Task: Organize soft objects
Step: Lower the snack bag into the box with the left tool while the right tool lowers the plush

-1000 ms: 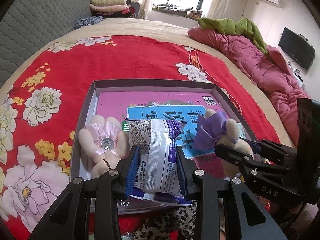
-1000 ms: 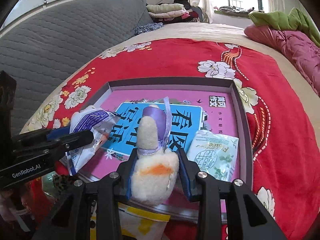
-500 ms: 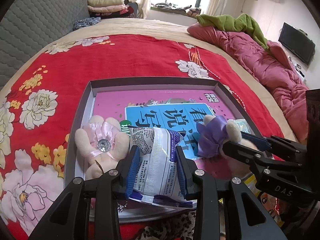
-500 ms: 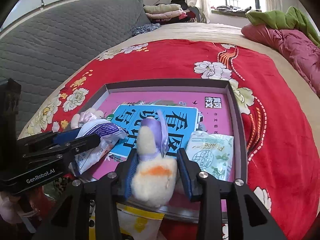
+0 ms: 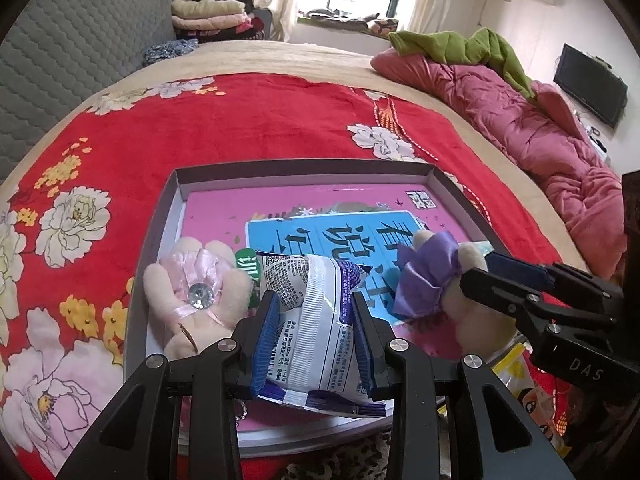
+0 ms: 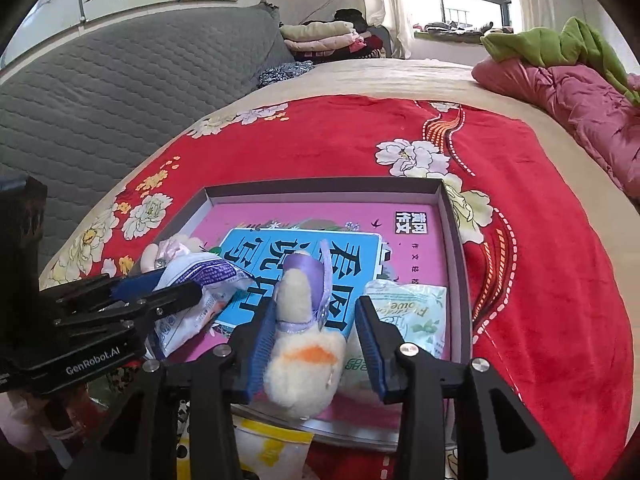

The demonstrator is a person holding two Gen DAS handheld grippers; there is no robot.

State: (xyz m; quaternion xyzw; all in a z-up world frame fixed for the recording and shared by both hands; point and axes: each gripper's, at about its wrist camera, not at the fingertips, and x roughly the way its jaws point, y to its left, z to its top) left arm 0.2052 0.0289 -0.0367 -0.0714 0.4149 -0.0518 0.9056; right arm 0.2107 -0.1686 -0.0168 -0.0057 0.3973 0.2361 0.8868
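Place: home bedroom | Evidence: bed with red floral blanket (image 5: pixel 248 120), pink quilt (image 5: pixel 520 120), folded clothes (image 6: pixel 320 36), wall television (image 5: pixel 592 84)

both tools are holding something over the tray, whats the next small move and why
Probably lower the left tool and release the snack packet onto the tray's pink book beside the pink plush. The packet is clamped above the tray's near edge, and the right tool holds the duck plush close alongside, so placing one at a time seems safer.
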